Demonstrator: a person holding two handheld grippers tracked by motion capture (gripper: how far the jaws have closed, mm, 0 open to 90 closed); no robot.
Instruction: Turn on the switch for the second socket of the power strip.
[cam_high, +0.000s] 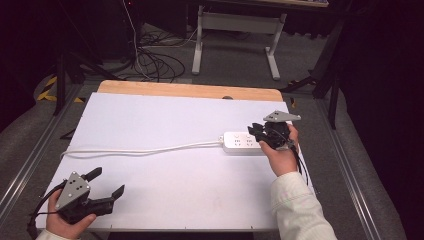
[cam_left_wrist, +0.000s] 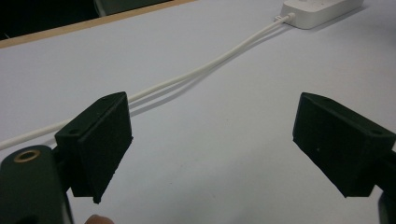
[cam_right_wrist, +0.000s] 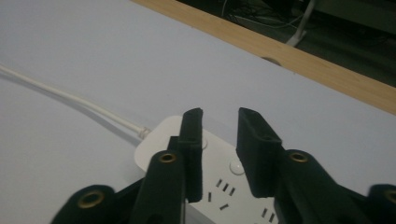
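— So where does the power strip (cam_high: 242, 142) sit?

— Flat on the white table (cam_high: 165, 190), toward its right side. Its white cable (cam_high: 145, 149) runs leftward across the top to the left edge. In the left gripper view the same cable (cam_left_wrist: 205, 69) reaches the strip (cam_left_wrist: 322, 8) at the far upper right.

— And the right gripper (cam_high: 257, 132)?

— Held in the person's right hand (cam_high: 282, 155), low over the right end of the strip. In the right gripper view its jaws stand a narrow gap apart above the strip's (cam_right_wrist: 154, 144) cable end, gripping nothing, with a round button between them.

— The left gripper (cam_high: 107, 182)?

— Held in the left hand (cam_high: 70, 225) near the front left corner, well apart from the strip. Its jaws are spread wide with bare table between them.
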